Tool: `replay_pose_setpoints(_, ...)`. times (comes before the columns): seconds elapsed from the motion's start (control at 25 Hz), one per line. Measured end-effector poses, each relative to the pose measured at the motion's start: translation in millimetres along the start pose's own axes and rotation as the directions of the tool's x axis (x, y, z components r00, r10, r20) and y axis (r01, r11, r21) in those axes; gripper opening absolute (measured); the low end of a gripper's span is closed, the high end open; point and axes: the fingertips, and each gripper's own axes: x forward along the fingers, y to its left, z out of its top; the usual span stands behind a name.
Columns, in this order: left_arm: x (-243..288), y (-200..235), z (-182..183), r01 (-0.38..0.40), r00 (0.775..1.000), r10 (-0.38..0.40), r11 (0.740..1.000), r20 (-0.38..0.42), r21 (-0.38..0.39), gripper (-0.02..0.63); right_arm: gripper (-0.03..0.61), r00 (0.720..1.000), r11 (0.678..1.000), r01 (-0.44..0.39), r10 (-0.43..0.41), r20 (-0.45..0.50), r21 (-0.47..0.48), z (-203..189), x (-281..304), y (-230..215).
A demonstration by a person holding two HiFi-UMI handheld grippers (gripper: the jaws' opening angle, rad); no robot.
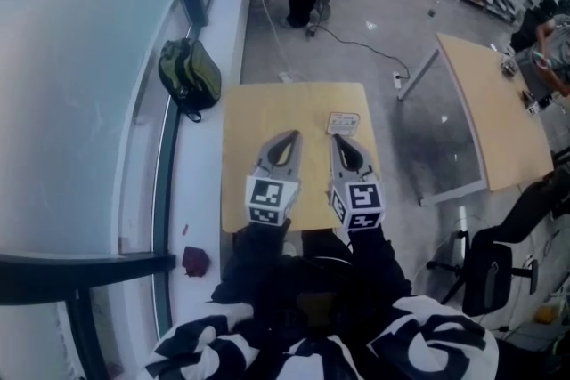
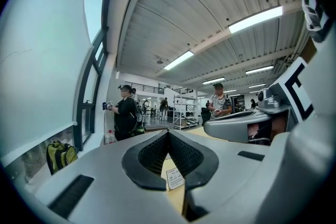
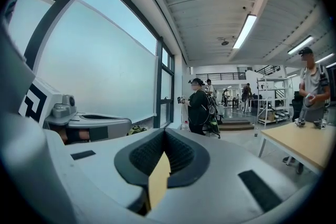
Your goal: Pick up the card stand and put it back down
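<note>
**Both claws clenched and empty, card stand just ahead of the right one**

We start at the right claw [image 1: 338, 140]. In its own view its jaws meet at the tips with nothing between them, and only bare wood shows through the gap behind. The left claw [image 1: 288, 136] is clenched the same way and holds nothing. The two hang side by side over the small wooden surface [image 1: 245, 129], pointing away from us.

The card stand [image 1: 343, 122] sits on the surface just beyond the right claw's tips, close but apart from them, toward the far edge. From the left claw it lies ahead and off to the right, and the left gripper view catches it low through the gap of its jaws. Its wider side appears to run across the line the claws point along. We judge the right claw the nearer one: it would need to release its jaws and ease forward and down. A green backpack [image 1: 190, 76] rests on the window ledge, off to the left.
</note>
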Motion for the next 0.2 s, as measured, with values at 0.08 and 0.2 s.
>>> replay_pose_setpoints(0.08, -1.0, 2.7, 0.6, -0.002, 1.000, 0.002, 1.000, 0.003, -0.006, 0.009, 0.017, 1.000, 1.000, -0.007, 0.007, -0.006, -0.005, -0.7, 1.6, 4.4)
replay_pose_setpoints(0.2, -2.4, 6.2, 0.2, -0.004, 1.000, 0.004, 1.000, 0.005, -0.012, 0.009, 0.017, 1.000, 1.000, -0.015, 0.015, -0.013, -0.013, -2.3, 4.0, 10.2)
